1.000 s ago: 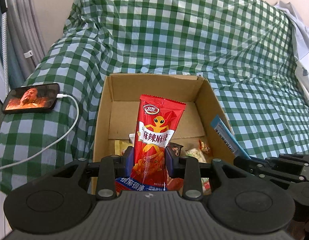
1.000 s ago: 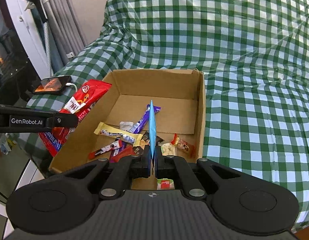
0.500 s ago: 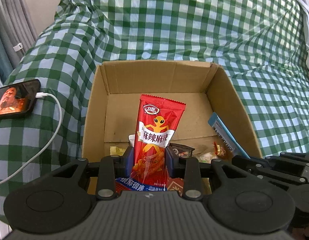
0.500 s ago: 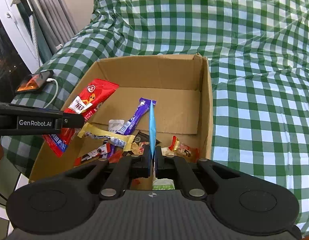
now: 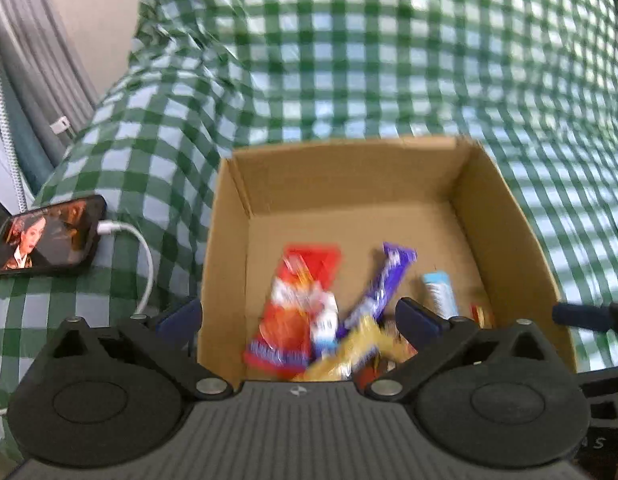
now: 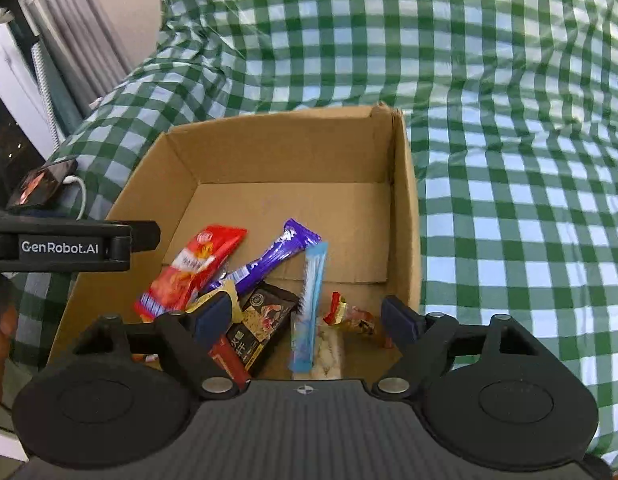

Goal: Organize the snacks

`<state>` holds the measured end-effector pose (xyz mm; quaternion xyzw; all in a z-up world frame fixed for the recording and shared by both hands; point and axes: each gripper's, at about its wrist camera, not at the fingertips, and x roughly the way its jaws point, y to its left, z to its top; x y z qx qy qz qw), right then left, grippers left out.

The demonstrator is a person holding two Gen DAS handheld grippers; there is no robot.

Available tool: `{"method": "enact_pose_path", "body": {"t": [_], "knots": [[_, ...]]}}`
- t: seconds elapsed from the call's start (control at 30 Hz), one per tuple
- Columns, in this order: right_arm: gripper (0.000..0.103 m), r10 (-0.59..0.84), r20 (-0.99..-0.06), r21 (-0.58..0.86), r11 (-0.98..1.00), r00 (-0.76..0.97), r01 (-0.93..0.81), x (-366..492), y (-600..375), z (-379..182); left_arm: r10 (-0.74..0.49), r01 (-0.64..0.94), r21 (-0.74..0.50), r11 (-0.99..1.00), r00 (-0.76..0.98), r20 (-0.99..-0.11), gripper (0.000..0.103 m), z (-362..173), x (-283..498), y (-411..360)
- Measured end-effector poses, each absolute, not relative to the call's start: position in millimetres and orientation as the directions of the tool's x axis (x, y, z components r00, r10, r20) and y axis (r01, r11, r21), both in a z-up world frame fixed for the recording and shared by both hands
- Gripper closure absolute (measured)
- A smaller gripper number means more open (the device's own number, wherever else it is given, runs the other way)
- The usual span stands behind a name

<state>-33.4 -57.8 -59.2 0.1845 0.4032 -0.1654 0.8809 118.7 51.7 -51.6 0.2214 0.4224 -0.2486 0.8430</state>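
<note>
In the left wrist view, my left tool (image 5: 299, 312) hangs over the near edge of the open brown cardboard box (image 5: 505, 240), its jaws spread wide with nothing between them. Directly ahead and below lies the red foil snack packet (image 5: 295, 308), blurred, on the box floor, its long axis running roughly away from me, with the purple wrapped bar (image 5: 383, 284) slanting just beside it on the right and a yellow wrapper (image 5: 349, 354) nearer me. I judge the left tool the closer one to the red packet. In the right wrist view, my right tool (image 6: 307, 320) is likewise wide apart and empty, poised above the box's near right part. The light blue stick packet (image 6: 309, 304) sits straight ahead between the jaws' line, lengthwise away from me, leaning on the heap, touching a dark rectangular packet (image 6: 261, 322). Everything I see rests inside the box on the green checked cloth (image 6: 509, 160).
</note>
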Motion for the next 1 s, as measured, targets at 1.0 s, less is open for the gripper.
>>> {"method": "enact_pose_path", "body": {"t": [1.0], "knots": [[0.003, -0.276, -0.674, 0.107, 0.881, 0.685, 0.46, -185, 14, -26, -0.161, 0.493, 0.234, 0.838, 0.633, -0.757, 0.0, 2, -47, 138]]}}
